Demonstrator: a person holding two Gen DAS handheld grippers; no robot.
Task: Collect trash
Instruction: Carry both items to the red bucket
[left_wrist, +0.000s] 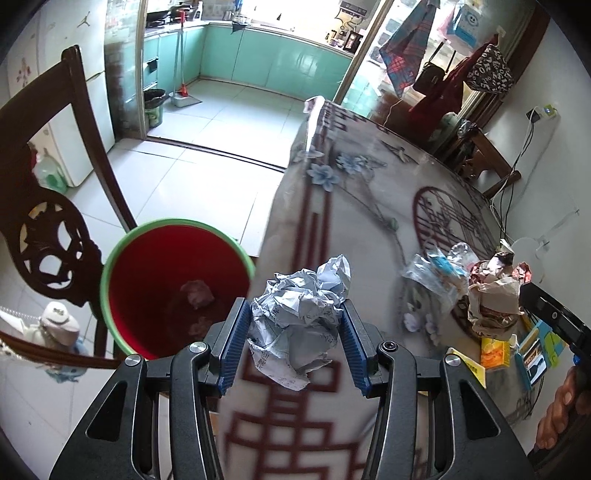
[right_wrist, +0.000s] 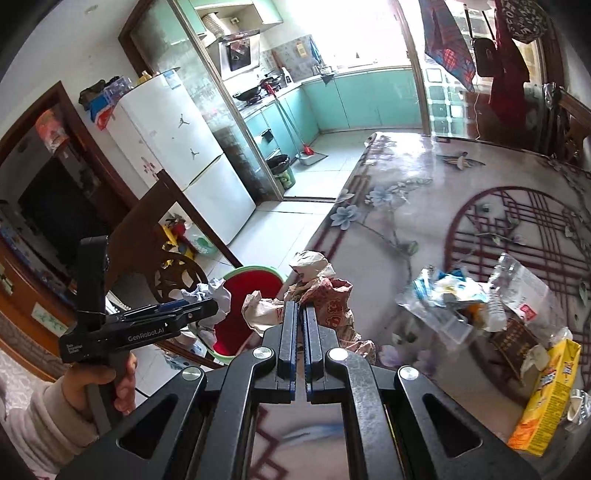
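My left tool (left_wrist: 293, 334) pinches a paper ball (left_wrist: 301, 317) over the floral tabletop (left_wrist: 369, 206) edge, right tool (right_wrist: 300, 317) pinching a paper bag (right_wrist: 325, 295), kitchen behind.

The black left gripper (left_wrist: 293, 325) with blue ribbed pads clamps something between its fingers, while the black right gripper (right_wrist: 300, 314) pinches nearly closed.

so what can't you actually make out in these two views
- Red bin, left wrist view: its near wall is behind the left gripper; the contents are dim.
- Brown paper bag, right wrist view: its lower part is behind the right gripper.
- Print on the crumpled paper: too small to read.
- Yellow carton: label blurred.
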